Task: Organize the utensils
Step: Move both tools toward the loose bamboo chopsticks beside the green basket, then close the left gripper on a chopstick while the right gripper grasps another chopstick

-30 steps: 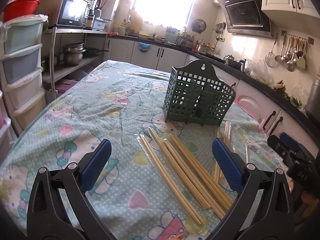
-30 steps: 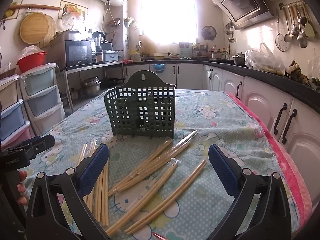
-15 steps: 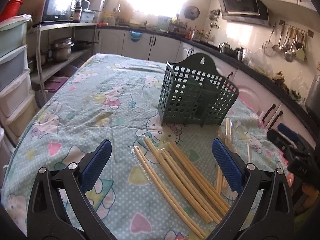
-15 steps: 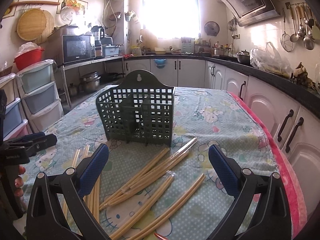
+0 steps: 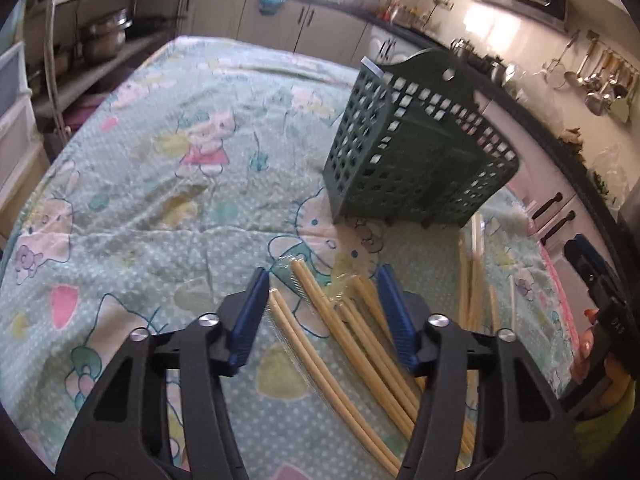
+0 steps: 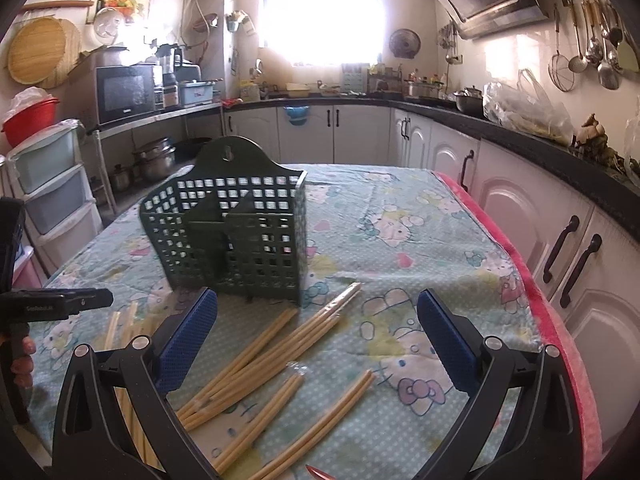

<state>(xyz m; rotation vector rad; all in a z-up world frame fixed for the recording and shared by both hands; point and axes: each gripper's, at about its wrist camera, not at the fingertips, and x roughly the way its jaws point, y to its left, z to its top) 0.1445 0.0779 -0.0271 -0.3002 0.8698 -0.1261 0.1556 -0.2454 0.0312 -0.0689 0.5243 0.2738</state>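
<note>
Chopsticks on cartoon tablecloth (kitchen); left gripper half-open, right gripper wide, both empty.

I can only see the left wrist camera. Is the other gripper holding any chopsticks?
Observer: No. The right gripper is wide open and holds nothing.
Child: Is anything inside the green basket yet?
Observer: The right wrist view looks into the basket. I see dividers in there, but no chopsticks.
</note>
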